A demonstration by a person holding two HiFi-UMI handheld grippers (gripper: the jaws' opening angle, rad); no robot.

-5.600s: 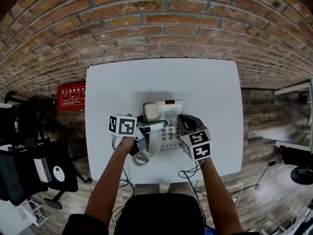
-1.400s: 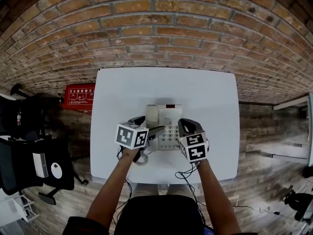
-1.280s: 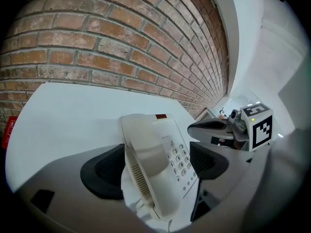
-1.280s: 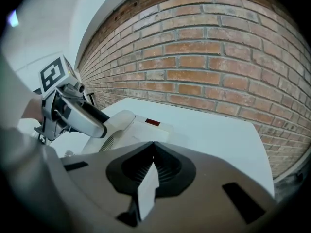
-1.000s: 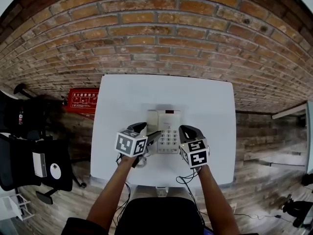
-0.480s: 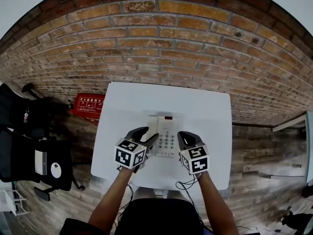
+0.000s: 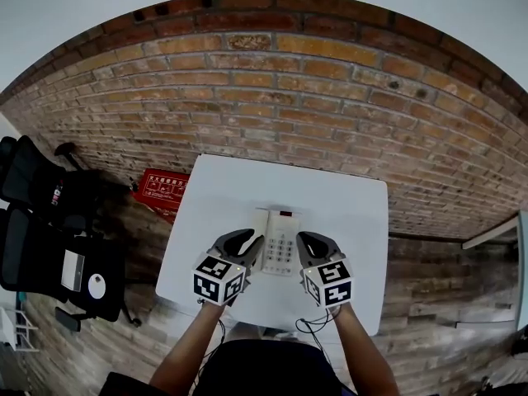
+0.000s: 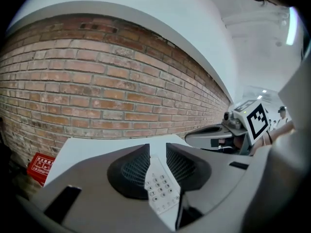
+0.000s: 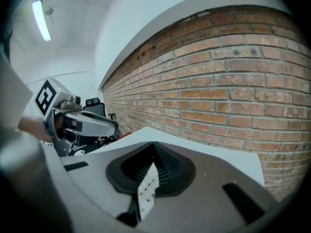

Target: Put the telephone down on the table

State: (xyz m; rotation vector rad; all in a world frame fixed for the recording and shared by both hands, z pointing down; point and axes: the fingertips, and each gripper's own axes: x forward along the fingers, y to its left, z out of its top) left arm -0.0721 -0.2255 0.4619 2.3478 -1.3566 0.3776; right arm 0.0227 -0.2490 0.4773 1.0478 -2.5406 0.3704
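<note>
Telephone (image 7: 280,246), sides partly hidden behind left gripper (image 7: 252,242) and right gripper (image 7: 302,241)

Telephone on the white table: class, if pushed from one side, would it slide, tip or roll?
The telephone lies flat and low on the smooth white table, so it would probably slide rather than tip or roll. Its body looks like hard plastic, so likely stiff. The handset seems only to rest on it and might jolt loose.
</note>
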